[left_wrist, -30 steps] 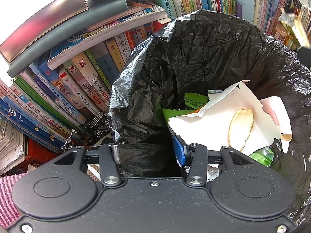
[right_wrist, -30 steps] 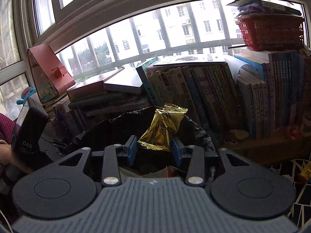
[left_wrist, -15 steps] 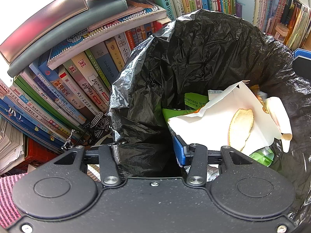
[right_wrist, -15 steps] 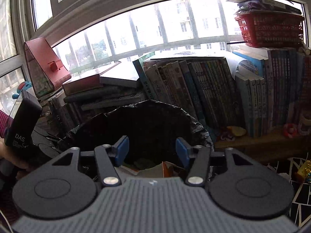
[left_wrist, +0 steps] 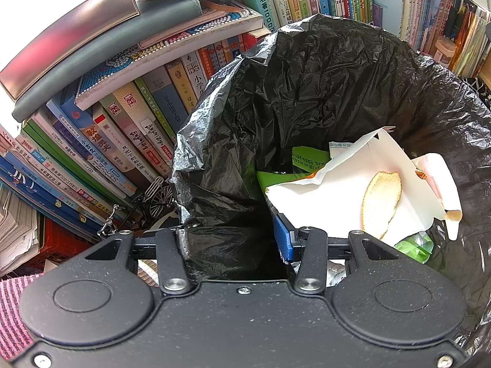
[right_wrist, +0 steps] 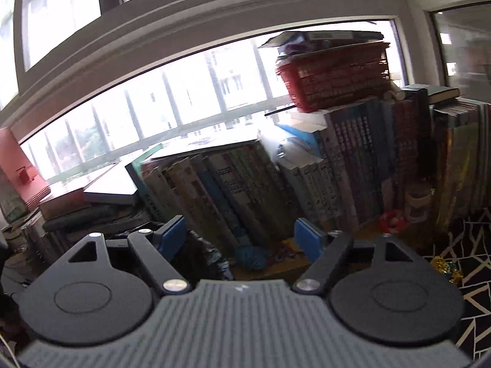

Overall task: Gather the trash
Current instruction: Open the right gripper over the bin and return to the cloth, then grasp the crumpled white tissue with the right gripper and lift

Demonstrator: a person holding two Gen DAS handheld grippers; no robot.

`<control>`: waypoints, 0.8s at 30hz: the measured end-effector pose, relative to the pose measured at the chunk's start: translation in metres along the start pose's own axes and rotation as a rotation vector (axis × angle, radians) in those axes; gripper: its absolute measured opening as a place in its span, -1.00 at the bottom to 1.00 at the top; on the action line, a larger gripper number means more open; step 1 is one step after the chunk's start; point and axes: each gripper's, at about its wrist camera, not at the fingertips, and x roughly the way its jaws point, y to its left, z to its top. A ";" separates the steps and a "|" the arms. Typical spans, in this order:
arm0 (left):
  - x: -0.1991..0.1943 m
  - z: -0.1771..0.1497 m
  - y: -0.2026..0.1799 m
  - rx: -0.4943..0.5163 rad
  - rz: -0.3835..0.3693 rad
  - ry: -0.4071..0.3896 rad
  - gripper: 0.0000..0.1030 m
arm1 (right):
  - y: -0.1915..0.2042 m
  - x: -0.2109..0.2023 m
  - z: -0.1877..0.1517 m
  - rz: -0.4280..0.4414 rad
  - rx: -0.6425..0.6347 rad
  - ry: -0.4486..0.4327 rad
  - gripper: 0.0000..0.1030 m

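The left gripper (left_wrist: 233, 239) clamps the bunched rim of the black bin bag (left_wrist: 322, 86), one finger outside the plastic and one inside, holding the mouth open. Inside the bag, just beyond the blue pad, lie a white paper carton (left_wrist: 353, 190) with a strip of peel (left_wrist: 380, 202) on it, and green wrappers (left_wrist: 307, 159) beneath. The right gripper (right_wrist: 239, 239) holds nothing; its jaws are opening, with only air between them. Past it stand rows of books (right_wrist: 245, 190), a red basket (right_wrist: 334, 76) on top, and a window behind. A gold scrap (right_wrist: 445, 268) lies on the patterned floor (right_wrist: 472, 236) to the right.

Judgement: one deposit appears complete; the step in hand is seeking the next piece. The next move calls for lowering the empty gripper to the scrap while the bag stays held open.
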 end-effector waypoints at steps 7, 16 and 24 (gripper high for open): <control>0.000 0.000 0.000 0.000 0.001 0.000 -0.17 | -0.061 0.022 -0.022 -0.246 0.110 0.050 0.75; 0.000 0.000 0.000 0.002 0.001 -0.002 -0.17 | -0.114 0.074 -0.089 -0.487 0.076 0.249 0.75; 0.000 0.000 0.000 0.004 0.005 -0.002 -0.17 | -0.127 0.107 -0.139 -0.566 -0.003 0.383 0.76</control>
